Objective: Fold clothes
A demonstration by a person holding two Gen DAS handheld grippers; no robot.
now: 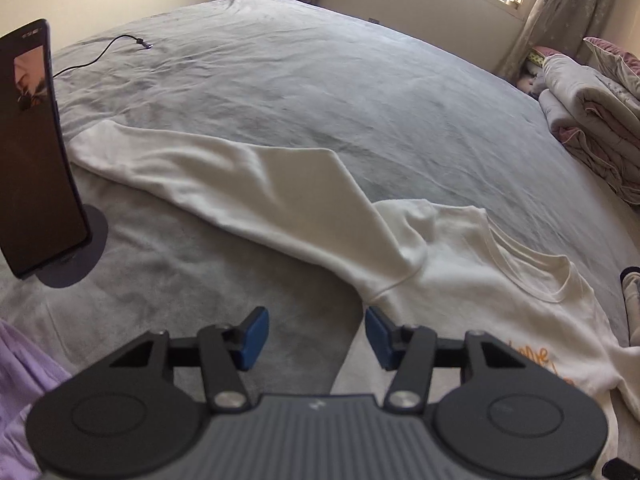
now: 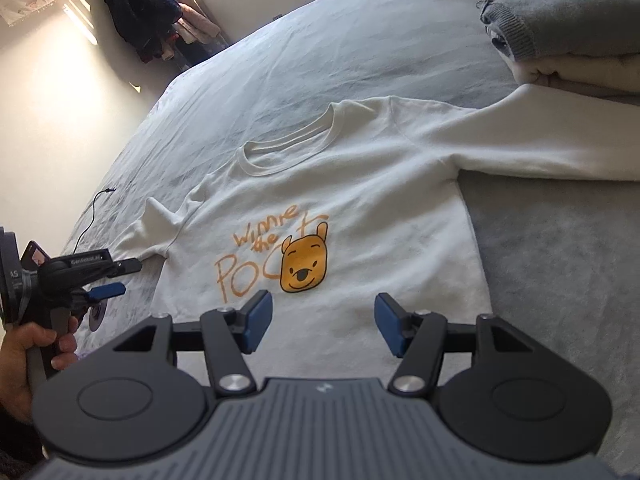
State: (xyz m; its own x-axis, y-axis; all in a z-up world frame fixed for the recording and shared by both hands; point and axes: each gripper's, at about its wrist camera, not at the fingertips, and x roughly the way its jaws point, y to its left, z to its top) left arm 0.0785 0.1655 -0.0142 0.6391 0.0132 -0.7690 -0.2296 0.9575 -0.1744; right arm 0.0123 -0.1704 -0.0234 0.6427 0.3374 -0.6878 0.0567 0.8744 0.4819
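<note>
While its collar faces away, the white sweatshirt lies flat, sleeves outstretched sideways.

One white sweatshirt at centre, two sleeves. Two grippers: left, right; four blue pads. One phone at 9 o'clock on one stand. One cable at 11. One grey sweater at 1, on one cream folded garment. One hand at 8.

Phone on stand, cable (perhaps a charger), curtain
</note>
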